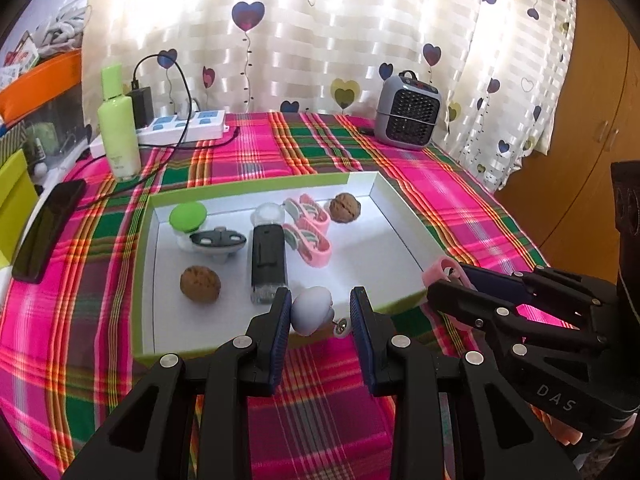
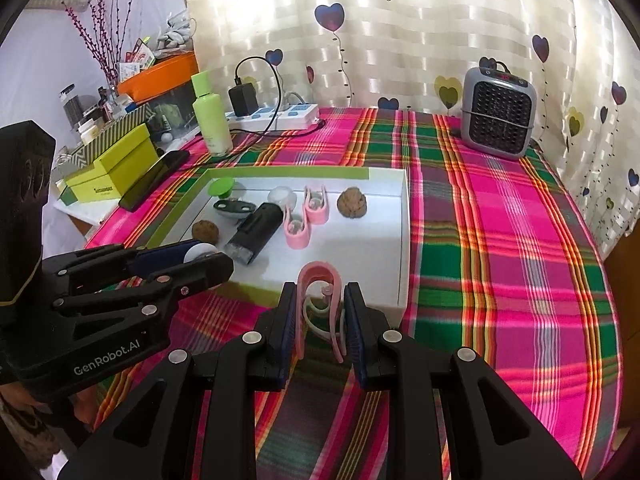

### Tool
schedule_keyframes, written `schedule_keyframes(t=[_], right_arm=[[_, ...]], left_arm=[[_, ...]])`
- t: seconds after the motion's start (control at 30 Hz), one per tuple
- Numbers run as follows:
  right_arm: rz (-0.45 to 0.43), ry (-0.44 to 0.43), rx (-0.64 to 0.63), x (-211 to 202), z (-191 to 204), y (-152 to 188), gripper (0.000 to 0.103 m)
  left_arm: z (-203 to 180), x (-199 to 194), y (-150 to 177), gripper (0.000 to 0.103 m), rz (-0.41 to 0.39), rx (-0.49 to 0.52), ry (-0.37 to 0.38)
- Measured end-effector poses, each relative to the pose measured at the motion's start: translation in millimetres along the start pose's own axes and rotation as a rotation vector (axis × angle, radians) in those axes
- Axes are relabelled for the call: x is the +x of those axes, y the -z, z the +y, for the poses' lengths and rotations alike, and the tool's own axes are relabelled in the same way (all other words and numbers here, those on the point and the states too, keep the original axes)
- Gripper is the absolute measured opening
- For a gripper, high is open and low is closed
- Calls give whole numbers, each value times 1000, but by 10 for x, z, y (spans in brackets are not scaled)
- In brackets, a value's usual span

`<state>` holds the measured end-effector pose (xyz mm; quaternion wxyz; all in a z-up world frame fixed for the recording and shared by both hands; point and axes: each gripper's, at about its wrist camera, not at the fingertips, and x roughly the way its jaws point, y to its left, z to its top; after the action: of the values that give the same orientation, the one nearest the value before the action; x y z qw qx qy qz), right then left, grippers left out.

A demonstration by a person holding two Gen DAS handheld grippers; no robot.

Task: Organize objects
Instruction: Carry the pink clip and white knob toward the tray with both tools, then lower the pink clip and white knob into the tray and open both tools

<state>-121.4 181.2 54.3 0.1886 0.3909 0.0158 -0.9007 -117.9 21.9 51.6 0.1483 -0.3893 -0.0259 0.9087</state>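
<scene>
We hold our left gripper (image 1: 320, 312) pinching a white knob (image 1: 311, 310) over the tray's (image 1: 404, 216) near edge, our right gripper (image 2: 320, 320) pinching a pink clip (image 2: 318, 304) just beside it, two more clips (image 1: 308, 226) and walnuts (image 1: 200, 283) inside the tray.

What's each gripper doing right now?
Left gripper: closed on the white knob.
Right gripper: closed on the pink clip.

Grey heater (image 1: 410, 110), green bottle (image 1: 118, 124), power strip (image 1: 188, 126) (charger plugged in) — phone (image 1: 48, 232)
</scene>
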Motion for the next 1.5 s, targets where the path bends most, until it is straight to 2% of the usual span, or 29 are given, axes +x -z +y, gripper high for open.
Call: schedule_keyframes(t=[0.63,1.5], right_arm=[[18,9,6,382,-198,-306,24],[66,-6,-6,713,-306,-373,24]], left_arm=[[57,410,-205,28,28,-15,-6],[85,676,-215,28,58,-13,-9]])
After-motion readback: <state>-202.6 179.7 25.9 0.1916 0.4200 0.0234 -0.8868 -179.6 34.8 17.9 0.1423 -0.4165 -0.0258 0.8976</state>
